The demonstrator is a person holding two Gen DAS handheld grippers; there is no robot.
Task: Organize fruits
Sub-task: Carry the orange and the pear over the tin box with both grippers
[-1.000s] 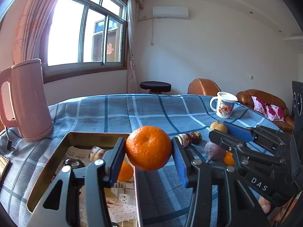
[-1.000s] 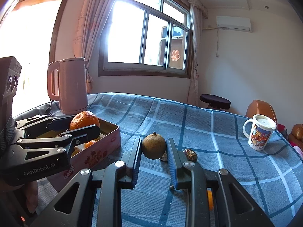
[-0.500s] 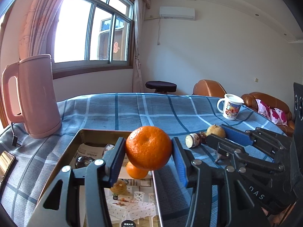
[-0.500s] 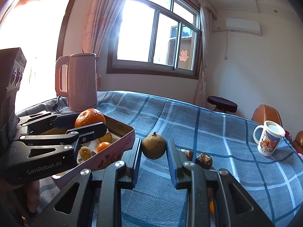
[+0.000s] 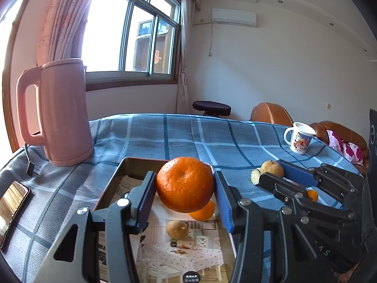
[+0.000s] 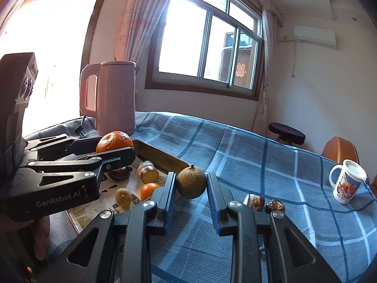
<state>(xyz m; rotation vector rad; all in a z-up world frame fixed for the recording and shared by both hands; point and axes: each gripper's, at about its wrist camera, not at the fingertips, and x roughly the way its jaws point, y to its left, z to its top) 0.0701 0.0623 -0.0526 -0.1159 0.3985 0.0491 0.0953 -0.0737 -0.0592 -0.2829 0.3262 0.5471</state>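
Clamping a large orange [image 5: 185,184] between its blue pads, the left gripper [image 5: 185,197] carries the fruit above the open tin tray [image 5: 132,165], which looks like the reason for the lift: held over the tray's middle, it can be lowered onto bare lining without knocking the fruit already there. Its grip sits across the orange's widest part, so the round skin is unlikely to squirt out. To the right, the right gripper [image 6: 191,192] is clenched on a brownish round fruit [image 6: 191,182], held off the blue checked cloth [image 6: 271,165] just beyond the tray's right rim, probably waiting its turn or heading for the same tray. Below the left jaws, a small orange [image 5: 203,212] and a tan round fruit [image 5: 177,230] lie on the printed paper lining. Farther right on the cloth, a few small pieces [image 6: 254,201] remain outside the tray, so sorting seems partly done. At the far left stands a pink kettle [image 5: 63,113], at the far right a printed mug [image 5: 299,140], both well apart from the tray and clear of the work
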